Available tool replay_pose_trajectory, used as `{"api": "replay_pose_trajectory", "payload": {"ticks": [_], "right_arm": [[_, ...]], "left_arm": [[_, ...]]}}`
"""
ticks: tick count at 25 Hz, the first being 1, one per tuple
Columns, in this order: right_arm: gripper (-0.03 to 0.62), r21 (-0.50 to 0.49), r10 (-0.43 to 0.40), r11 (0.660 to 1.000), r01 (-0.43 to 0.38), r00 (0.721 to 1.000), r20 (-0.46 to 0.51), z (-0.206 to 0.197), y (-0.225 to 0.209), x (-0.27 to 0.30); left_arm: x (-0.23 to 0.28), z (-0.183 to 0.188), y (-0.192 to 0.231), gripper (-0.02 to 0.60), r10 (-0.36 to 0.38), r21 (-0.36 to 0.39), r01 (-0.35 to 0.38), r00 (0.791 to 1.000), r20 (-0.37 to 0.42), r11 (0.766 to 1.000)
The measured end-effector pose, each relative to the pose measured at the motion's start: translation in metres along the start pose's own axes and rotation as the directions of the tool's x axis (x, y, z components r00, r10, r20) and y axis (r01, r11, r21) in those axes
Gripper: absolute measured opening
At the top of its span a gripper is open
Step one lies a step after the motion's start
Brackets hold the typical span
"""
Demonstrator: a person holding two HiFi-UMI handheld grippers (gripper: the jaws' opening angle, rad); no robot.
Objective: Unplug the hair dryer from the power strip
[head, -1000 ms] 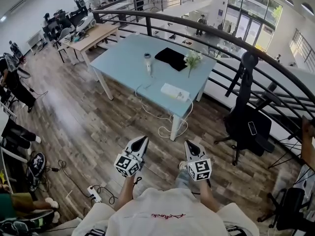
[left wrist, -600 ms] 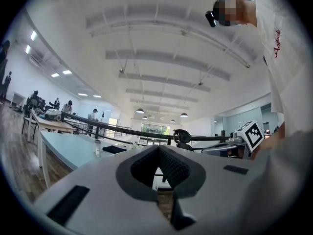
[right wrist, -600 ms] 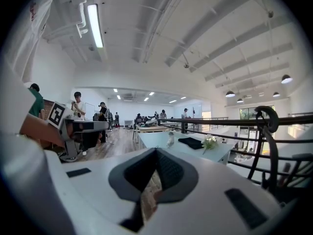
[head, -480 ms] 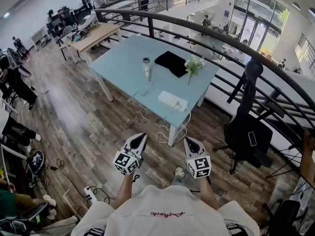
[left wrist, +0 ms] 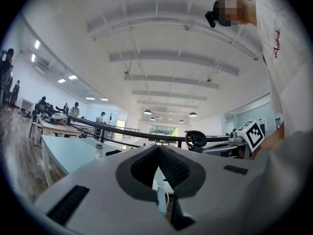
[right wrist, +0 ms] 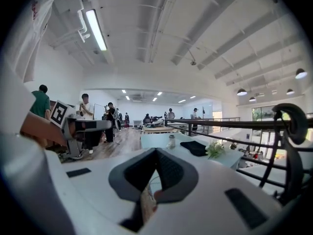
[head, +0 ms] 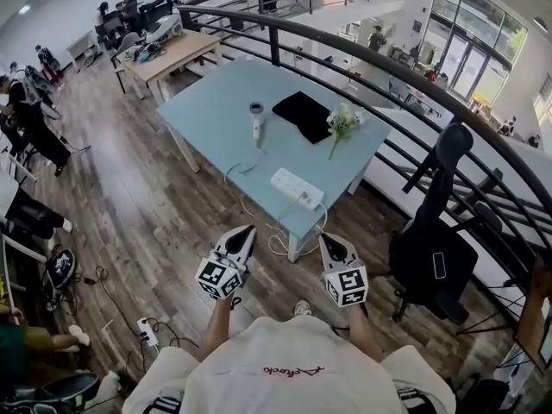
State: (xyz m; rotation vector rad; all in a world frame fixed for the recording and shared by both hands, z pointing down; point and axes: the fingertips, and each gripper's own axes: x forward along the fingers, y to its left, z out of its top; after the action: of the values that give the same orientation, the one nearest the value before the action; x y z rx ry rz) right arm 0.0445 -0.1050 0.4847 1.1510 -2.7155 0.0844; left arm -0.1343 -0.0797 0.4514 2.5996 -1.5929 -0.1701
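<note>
Left gripper (head: 247, 230) and right gripper (head: 327, 241), both closed and empty, hang short of the table (head: 207, 102). The hair dryer (head: 256, 121) lies mid-table. Its plug, too small to see, probably sits stiff in the light power strip (head: 297, 188): pinch the plug.

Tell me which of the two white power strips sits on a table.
The long white power strip at the light blue table's near edge; the other strip lies on the wooden floor.
</note>
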Motion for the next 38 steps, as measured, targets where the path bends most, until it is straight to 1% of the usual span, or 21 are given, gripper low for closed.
{"api": "replay_pose_trajectory", "payload": {"ticks": [4, 7, 14, 19, 26, 30, 34, 38], "right_arm": [[0.017, 0.002, 0.03, 1.0, -0.03, 1.0, 0.007, 0.0, -0.032, 0.013], [0.017, 0.01, 0.055, 0.998, -0.055, 0.998, 0.012, -0.002, -0.048, 0.021], [0.017, 0.031, 0.086, 0.996, -0.086, 0.996, 0.012, -0.01, -0.067, 0.035], [0.017, 0.036, 0.086, 0.996, -0.086, 0.996, 0.003, -0.017, -0.076, 0.04], [0.017, 0.042, 0.06, 0.997, -0.06, 0.998, -0.008, -0.018, -0.087, 0.051], [0.017, 0.05, 0.023, 0.999, -0.022, 1.0, -0.017, -0.02, -0.095, 0.063], [0.017, 0.056, -0.013, 0.998, 0.015, 1.0, -0.027, -0.02, -0.098, 0.083], [0.017, 0.06, -0.042, 0.997, 0.044, 0.999, -0.031, -0.014, -0.093, 0.112]], "left_arm": [[0.031, -0.003, -0.002, 0.008, 0.025, 0.007, -0.025, 1.0, -0.001, 1.0], [0.044, -0.007, -0.002, 0.008, 0.058, 0.004, -0.058, 0.998, -0.01, 0.998], [0.057, -0.016, 0.007, 0.008, 0.108, 0.01, -0.108, 0.994, -0.03, 0.994], [0.063, -0.021, 0.017, 0.008, 0.13, 0.007, -0.13, 0.991, -0.032, 0.991], [0.081, -0.025, 0.028, 0.008, 0.107, -0.004, -0.107, 0.994, -0.037, 0.994], [0.095, -0.026, 0.043, 0.008, 0.078, -0.008, -0.078, 0.996, -0.034, 0.997], [0.103, -0.029, 0.065, 0.008, 0.054, -0.018, -0.055, 0.998, -0.042, 0.998], [0.11, -0.028, 0.098, 0.008, 0.029, -0.025, -0.03, 0.998, -0.049, 0.999]]}}
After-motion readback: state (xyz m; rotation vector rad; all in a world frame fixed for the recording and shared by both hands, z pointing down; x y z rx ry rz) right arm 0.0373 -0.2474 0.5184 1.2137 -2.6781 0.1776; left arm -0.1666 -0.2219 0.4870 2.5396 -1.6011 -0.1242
